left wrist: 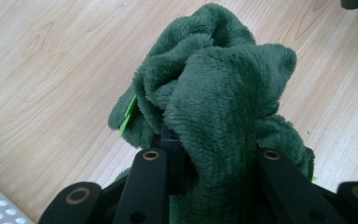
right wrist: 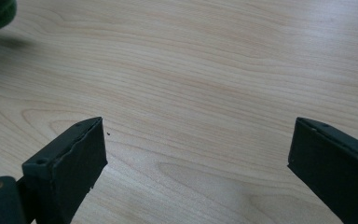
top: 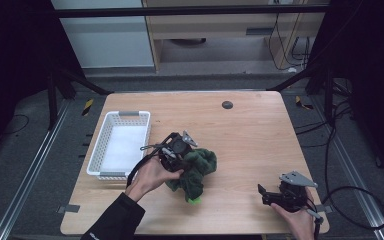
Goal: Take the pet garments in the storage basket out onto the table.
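Jaws on your left gripper [top: 179, 156] are clenched on the crumpled dark green fleece cloth [left wrist: 214, 93], its plush folds bunched up between them in the left gripper view. That cloth [top: 196, 170] lies near the middle of the light wooden bench [top: 250, 130], just right of the white slotted plastic basket [top: 121, 144], with a small bright green tag showing at its edge. Your right gripper [top: 266, 194] sits well apart near the bench's front right corner, its jaws released and wide over bare wood.
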A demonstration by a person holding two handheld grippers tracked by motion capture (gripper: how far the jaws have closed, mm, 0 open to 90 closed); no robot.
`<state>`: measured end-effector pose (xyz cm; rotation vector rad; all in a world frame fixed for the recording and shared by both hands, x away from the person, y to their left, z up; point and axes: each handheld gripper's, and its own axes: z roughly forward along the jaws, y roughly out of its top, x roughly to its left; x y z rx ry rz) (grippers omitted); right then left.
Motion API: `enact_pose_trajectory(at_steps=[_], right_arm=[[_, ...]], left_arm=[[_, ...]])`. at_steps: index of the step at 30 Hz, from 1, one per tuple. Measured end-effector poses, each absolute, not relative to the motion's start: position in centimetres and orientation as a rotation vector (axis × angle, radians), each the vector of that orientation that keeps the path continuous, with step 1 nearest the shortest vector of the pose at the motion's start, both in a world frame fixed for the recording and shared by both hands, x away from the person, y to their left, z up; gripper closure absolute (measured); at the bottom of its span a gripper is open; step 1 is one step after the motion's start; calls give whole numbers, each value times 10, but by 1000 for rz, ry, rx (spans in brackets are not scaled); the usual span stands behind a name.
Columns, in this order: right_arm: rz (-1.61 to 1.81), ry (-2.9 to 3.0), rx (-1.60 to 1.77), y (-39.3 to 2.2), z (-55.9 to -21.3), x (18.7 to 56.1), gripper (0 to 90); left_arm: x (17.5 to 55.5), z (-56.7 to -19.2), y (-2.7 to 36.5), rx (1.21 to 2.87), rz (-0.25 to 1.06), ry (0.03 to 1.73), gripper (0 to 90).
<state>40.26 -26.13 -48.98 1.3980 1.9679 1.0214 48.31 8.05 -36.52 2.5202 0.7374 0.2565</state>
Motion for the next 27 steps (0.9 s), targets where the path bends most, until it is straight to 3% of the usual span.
enact_pose_trajectory(at_steps=[16, 27], right_arm=[[1021, 1969, 1393, -261, -490, 403, 43], [1014, 1972, 1382, -261, -491, 403, 43]], left_arm=[[486, -394, 69, 2557, 216, 733, 714], [488, -407, 68, 2570, 203, 739, 618]])
